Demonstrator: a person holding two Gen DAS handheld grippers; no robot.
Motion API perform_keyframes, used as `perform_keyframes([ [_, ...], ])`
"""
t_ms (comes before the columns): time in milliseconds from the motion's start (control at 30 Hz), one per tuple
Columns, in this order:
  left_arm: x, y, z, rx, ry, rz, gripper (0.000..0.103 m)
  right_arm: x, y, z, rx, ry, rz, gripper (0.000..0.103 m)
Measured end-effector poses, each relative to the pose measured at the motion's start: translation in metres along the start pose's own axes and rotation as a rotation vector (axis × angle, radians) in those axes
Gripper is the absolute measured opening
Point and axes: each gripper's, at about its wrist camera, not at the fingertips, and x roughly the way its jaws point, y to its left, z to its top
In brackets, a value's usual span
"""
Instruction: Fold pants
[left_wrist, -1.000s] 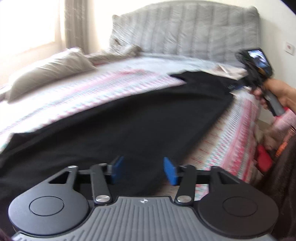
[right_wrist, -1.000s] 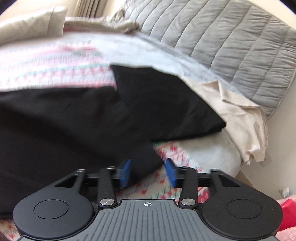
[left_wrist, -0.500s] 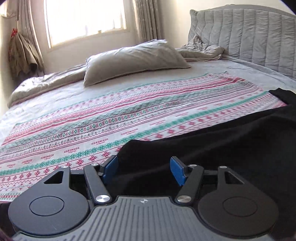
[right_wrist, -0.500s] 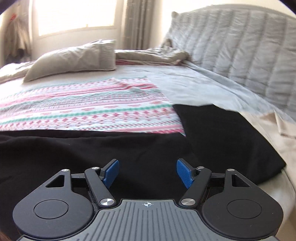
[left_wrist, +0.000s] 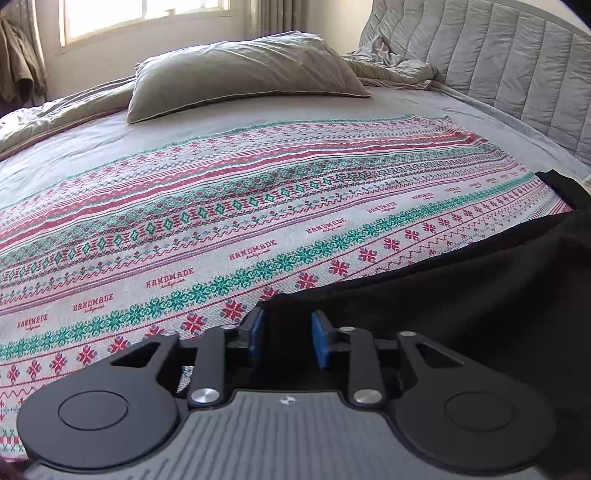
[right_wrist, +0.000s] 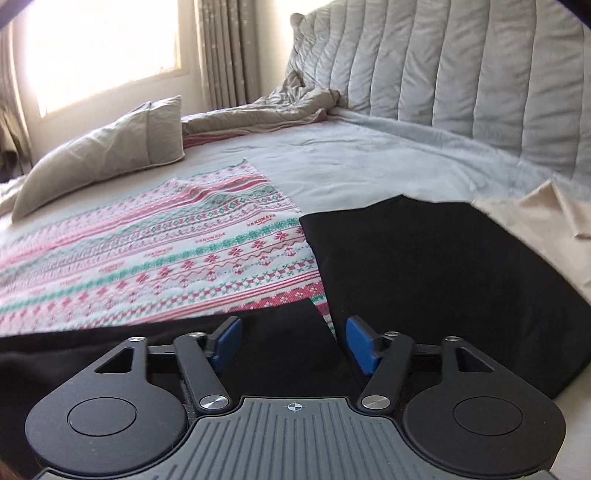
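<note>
Pants, black, lie spread on the bed along its near edge, over a patterned blanket; in the left wrist view a corner of the black cloth sits between the blue pads of the left gripper, the cloth's edge just ahead of the fingertips; the jaws stand partly closed with a gap on either side of the cloth, so whether they pinch it cannot be told from this view.

Right wrist view: right gripper low over the pants; jaws spread wide, nothing clasped; a pointed flap of black fabric lies under and between the two blue pads, and a second, broader black panel lies just to the right of it, reaching toward the head of the bed; a strip of blanket shows in the narrow gap between the two panels.

Count: one pair of pants, seen as two black panels in the right view; two grippers, one per view; one grey pillow; one quilted grey headboard; one window with curtains; one beige cloth at the right edge of the bed, touching the black panel.

Writing: the word HANDMADE is repeated in red along one band of the blanket; a smaller script line beneath each is too small to read.
</note>
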Motion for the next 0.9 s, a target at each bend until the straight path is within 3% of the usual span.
perform_keyframes([
  [33, 0.000, -0.001, 0.001, -0.002, -0.004, -0.009, 0.006, 0.006, 0.000, 0.000, 0.004, -0.001, -0.003, 0.058],
  [67, -0.001, -0.002, 0.001, -0.005, -0.012, -0.007, 0.005, 0.013, 0.001, -0.001, 0.006, 0.000, -0.009, 0.055],
  [133, -0.007, -0.001, -0.001, 0.002, -0.051, 0.015, 0.005, 0.025, 0.004, -0.005, 0.003, 0.014, -0.016, 0.036],
  [167, -0.009, -0.001, -0.003, -0.006, -0.084, 0.022, 0.005, 0.030, 0.007, -0.008, -0.007, 0.021, -0.024, 0.015],
  [200, -0.013, -0.001, -0.005, -0.022, -0.119, 0.022, 0.005, 0.032, 0.010, -0.011, -0.024, 0.009, -0.039, 0.005],
  [367, -0.025, 0.009, -0.015, -0.132, -0.246, 0.022, 0.005, 0.018, 0.015, -0.013, -0.048, -0.115, -0.113, 0.001],
  [467, -0.011, 0.004, -0.018, -0.128, -0.217, 0.063, 0.005, 0.021, 0.020, -0.011, -0.080, -0.134, -0.160, 0.001],
  [567, 0.012, -0.002, -0.020, -0.116, -0.152, 0.112, 0.007, 0.037, 0.027, -0.013, -0.131, -0.085, -0.207, 0.001],
  [667, 0.010, -0.008, -0.016, -0.119, -0.150, 0.146, 0.014, 0.042, 0.036, -0.013, -0.186, -0.069, -0.250, 0.008],
  [700, 0.002, -0.009, -0.015, -0.126, -0.152, 0.160, 0.028, 0.040, 0.040, -0.013, -0.201, -0.068, -0.261, 0.016],
  [733, -0.007, -0.010, -0.012, -0.130, -0.156, 0.173, 0.050, 0.036, 0.043, -0.012, -0.210, -0.066, -0.273, 0.020],
  [800, -0.031, -0.014, -0.010, -0.134, -0.194, 0.188, 0.068, 0.024, 0.050, -0.010, -0.220, -0.078, -0.253, 0.049],
  [867, -0.054, -0.014, -0.012, -0.147, -0.207, 0.216, 0.070, 0.006, 0.060, -0.009, -0.240, -0.097, -0.197, 0.073],
  [900, -0.064, -0.014, -0.015, -0.161, -0.209, 0.226, 0.074, -0.002, 0.067, -0.008, -0.259, -0.095, -0.168, 0.074],
])
